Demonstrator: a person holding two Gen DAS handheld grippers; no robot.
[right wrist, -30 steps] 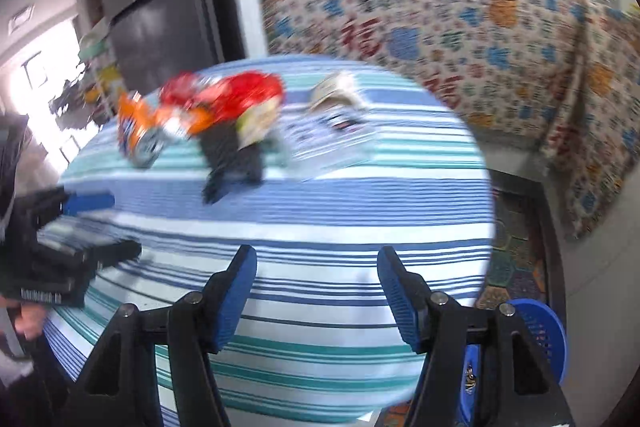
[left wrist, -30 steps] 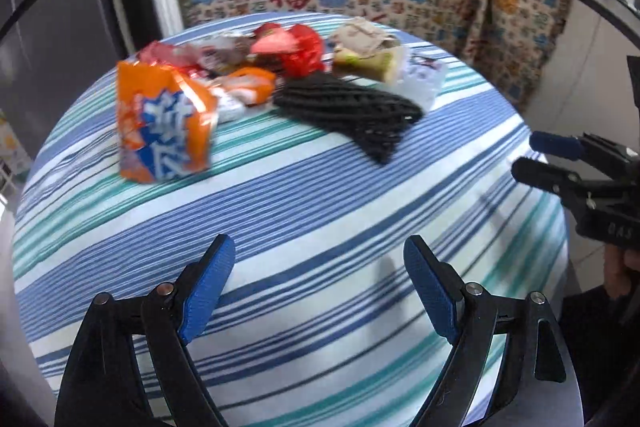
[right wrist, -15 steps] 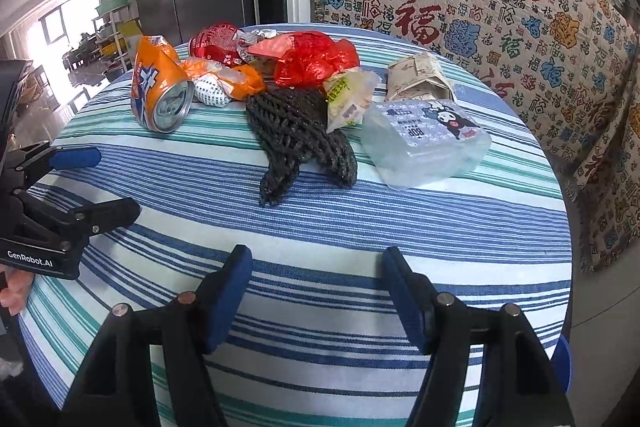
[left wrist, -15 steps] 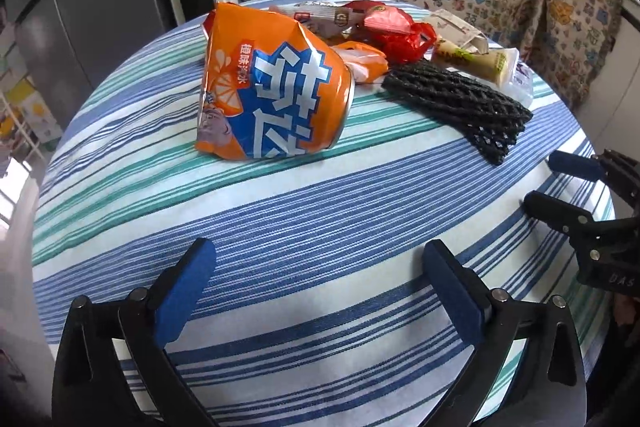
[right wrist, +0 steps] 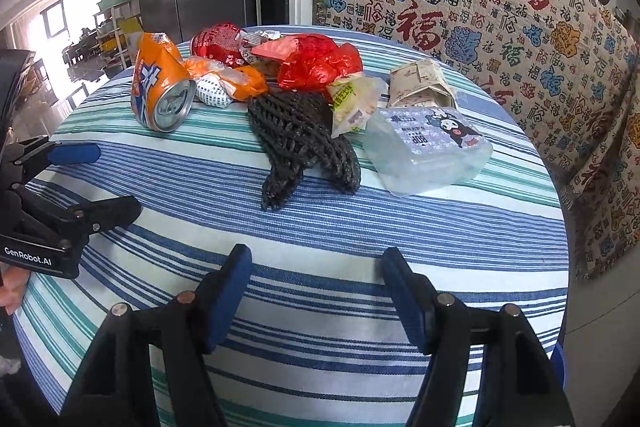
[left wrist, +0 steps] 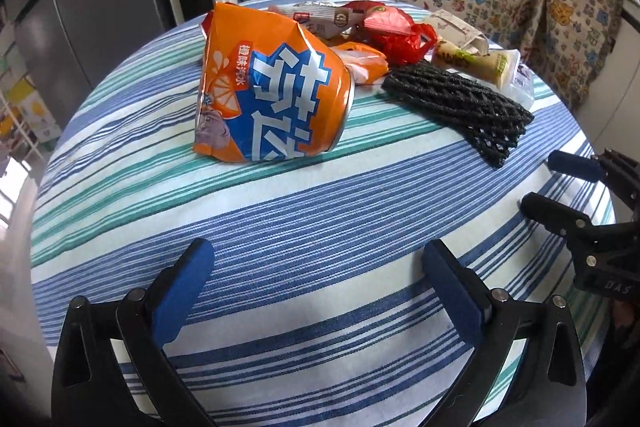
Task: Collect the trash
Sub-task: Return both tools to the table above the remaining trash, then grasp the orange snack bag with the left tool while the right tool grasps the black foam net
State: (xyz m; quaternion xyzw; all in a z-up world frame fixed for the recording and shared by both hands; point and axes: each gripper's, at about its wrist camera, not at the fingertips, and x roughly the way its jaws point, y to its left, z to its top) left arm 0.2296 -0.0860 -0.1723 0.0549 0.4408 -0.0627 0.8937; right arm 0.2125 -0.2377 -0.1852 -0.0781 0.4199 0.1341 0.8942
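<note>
A: Where is the trash?

B: It lies in a heap at the far side of the striped tabletop (left wrist: pixel 280 227). The crushed orange can (left wrist: pixel 272 91) lies on its side, at the left of the heap. The black foam net (right wrist: pixel 300 143) is in the middle, and the clear plastic box (right wrist: pixel 428 151) is at the right, just beside the net.

A: And the claws?

B: The left claw (left wrist: pixel 316 283) is spread wide and holds nothing. The right claw (right wrist: pixel 316 287) is about half spread, also with nothing between the fingers. Both hover over bare cloth, well apart from the heap.
</note>
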